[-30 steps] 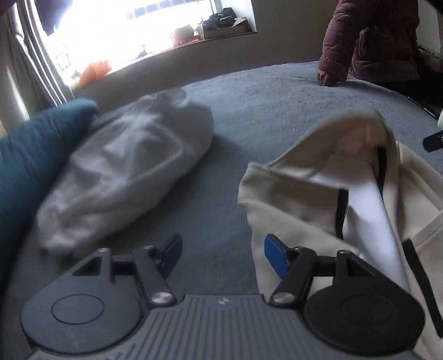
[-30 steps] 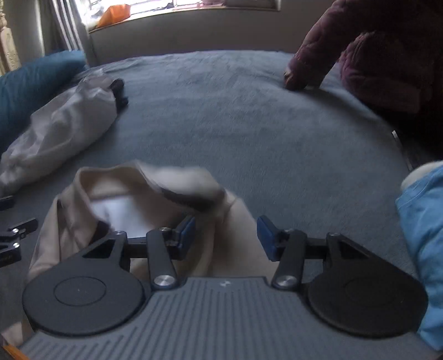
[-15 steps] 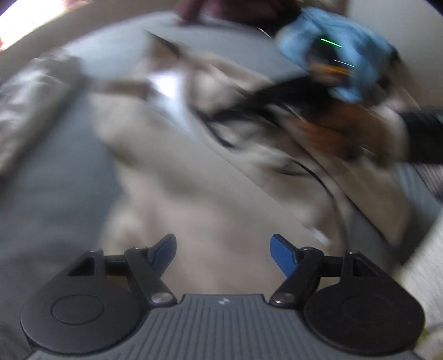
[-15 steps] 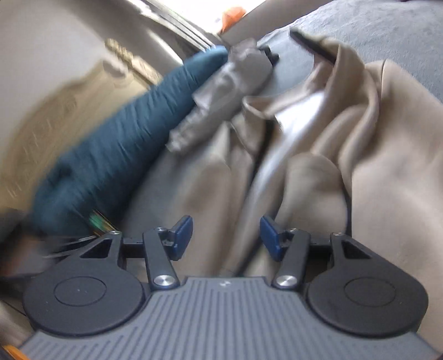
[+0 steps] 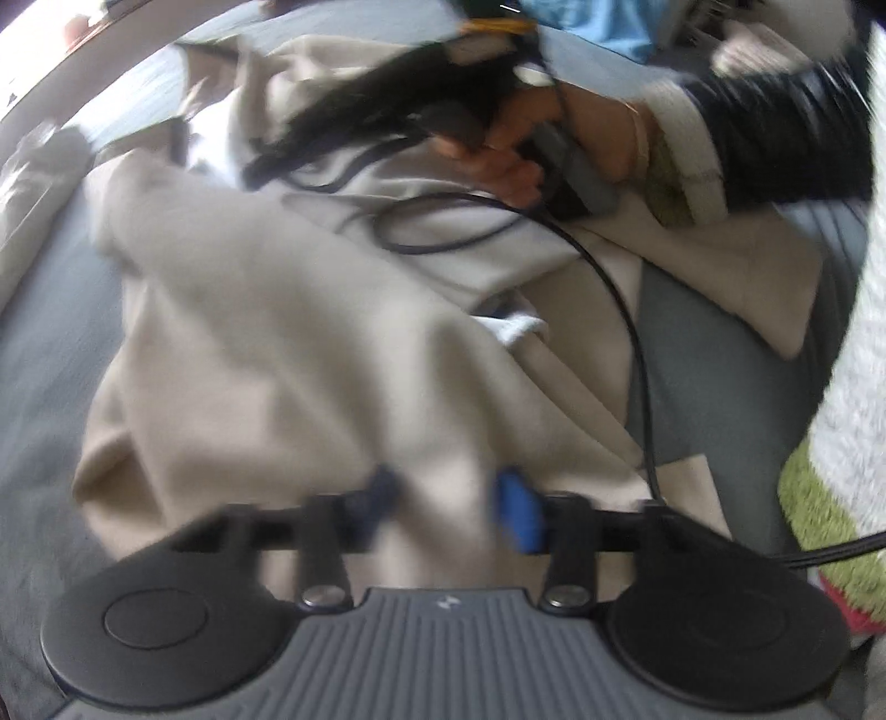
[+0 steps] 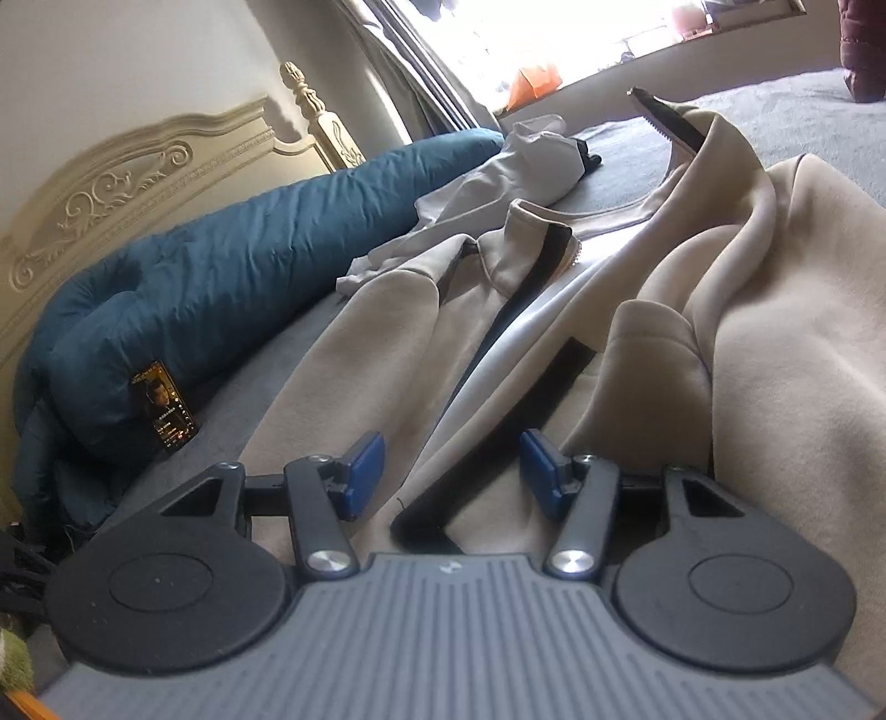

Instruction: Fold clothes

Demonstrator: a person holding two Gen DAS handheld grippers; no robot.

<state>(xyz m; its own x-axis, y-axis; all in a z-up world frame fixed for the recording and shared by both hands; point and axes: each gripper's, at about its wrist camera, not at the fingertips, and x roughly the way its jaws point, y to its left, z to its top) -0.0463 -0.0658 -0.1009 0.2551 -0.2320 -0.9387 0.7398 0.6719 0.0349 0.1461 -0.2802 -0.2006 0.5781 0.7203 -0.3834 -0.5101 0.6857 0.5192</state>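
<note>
A beige zip jacket (image 5: 288, 332) with black trim lies rumpled on the grey bed (image 5: 50, 310). In the blurred left wrist view, my left gripper (image 5: 449, 504) hovers low over its near fold. Its blue fingers stand a narrow gap apart, with cloth showing between them, held by neither. In the right wrist view, the jacket (image 6: 775, 310) lies open with its collar (image 6: 531, 249) raised. My right gripper (image 6: 451, 471) is open just above the black hem band (image 6: 443, 498). A hand (image 5: 509, 149) holds that right gripper at the top of the left wrist view.
A teal duvet roll (image 6: 249, 266) lies along the carved headboard (image 6: 111, 183), with a lit phone (image 6: 166, 407) leaning on it. A white garment (image 6: 515, 166) sits beyond the jacket. A black cable (image 5: 626, 310) trails across the cloth. A blue garment (image 5: 603, 27) lies at the top.
Both grippers swung from looking across the bed down onto the beige jacket. The left fingers have drawn closer together. The right gripper settled low over the hem, its gap unchanged.
</note>
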